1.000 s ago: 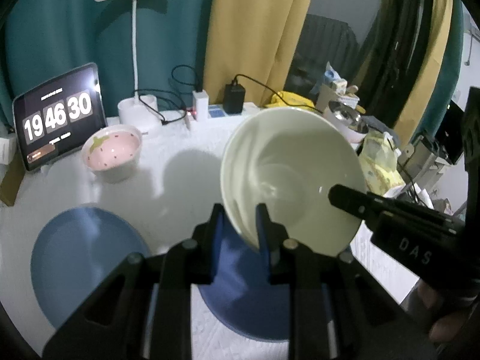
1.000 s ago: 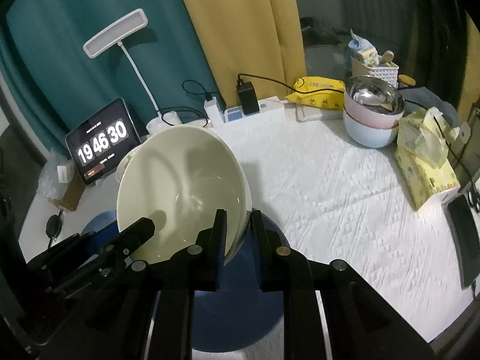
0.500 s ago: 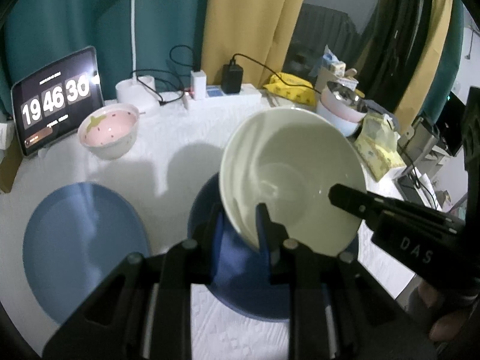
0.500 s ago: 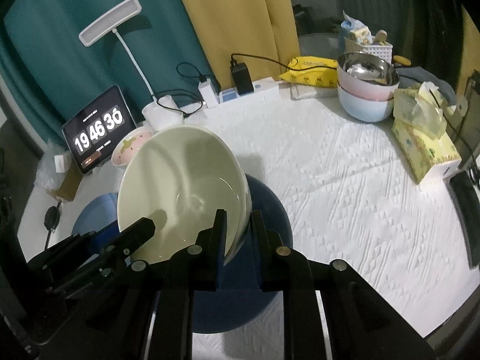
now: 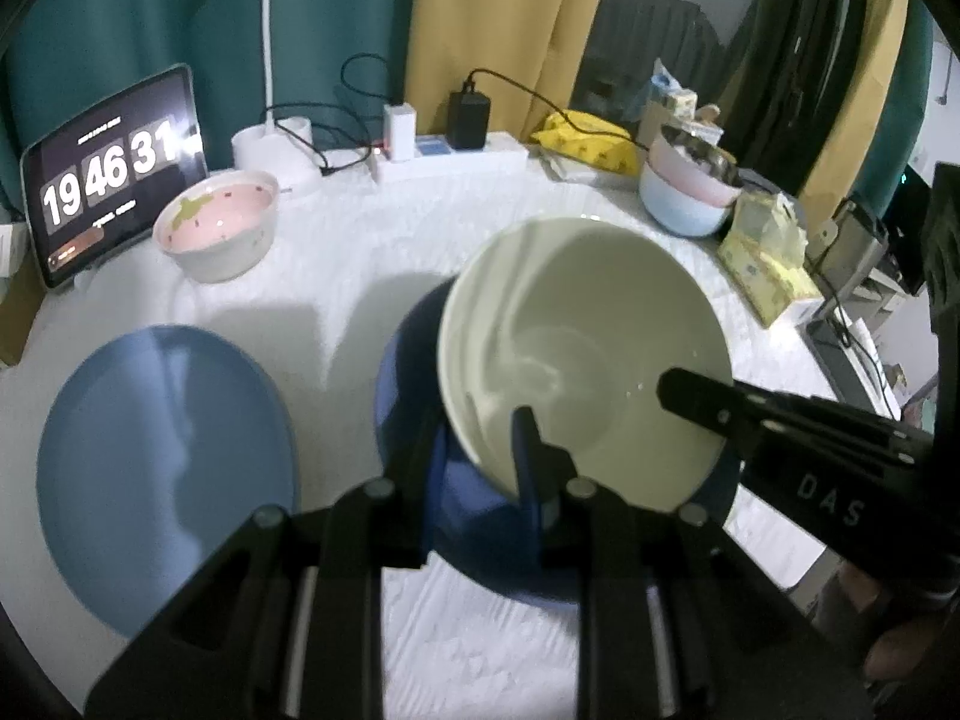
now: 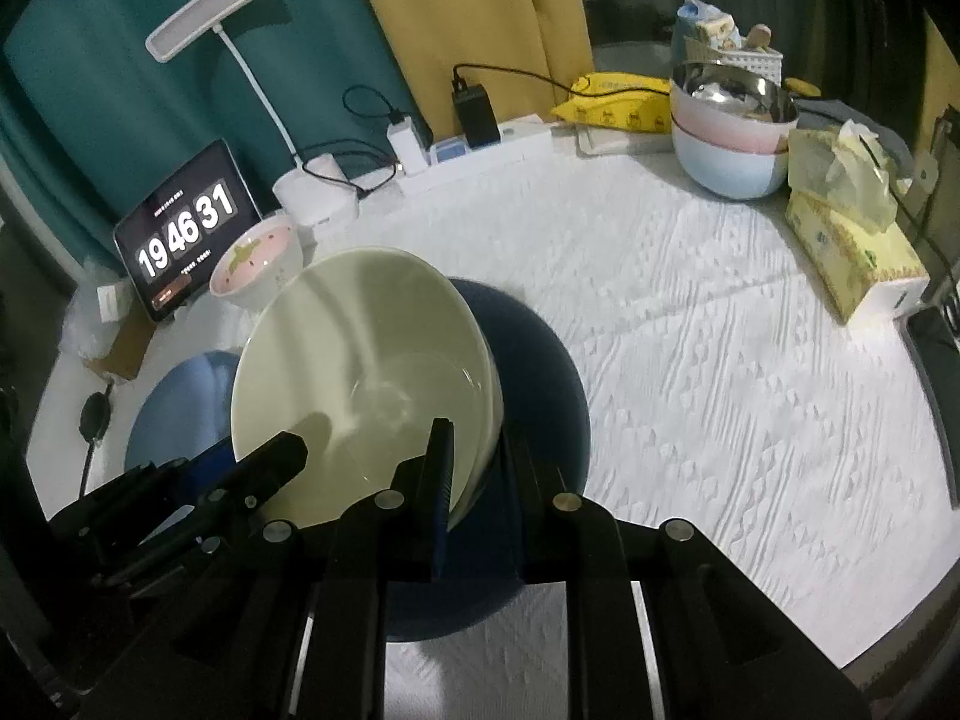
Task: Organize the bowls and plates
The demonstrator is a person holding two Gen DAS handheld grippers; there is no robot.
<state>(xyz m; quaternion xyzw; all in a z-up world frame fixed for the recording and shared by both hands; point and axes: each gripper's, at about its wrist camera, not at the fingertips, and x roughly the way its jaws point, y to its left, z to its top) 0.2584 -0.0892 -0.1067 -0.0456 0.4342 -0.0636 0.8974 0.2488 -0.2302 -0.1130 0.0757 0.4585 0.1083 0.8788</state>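
Left gripper (image 5: pixel 480 450) and right gripper (image 6: pixel 474 462) each pinched the rim of the cream ceramic bowl (image 5: pixel 576 354), tilted above the dark blue round plate (image 6: pixel 540 360). Advisable: level it, lower centred, release together.

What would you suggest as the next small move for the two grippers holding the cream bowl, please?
Probably lower it onto the dark blue plate: the cream bowl hangs tilted over it, the left gripper and right gripper each clamped on its rim.
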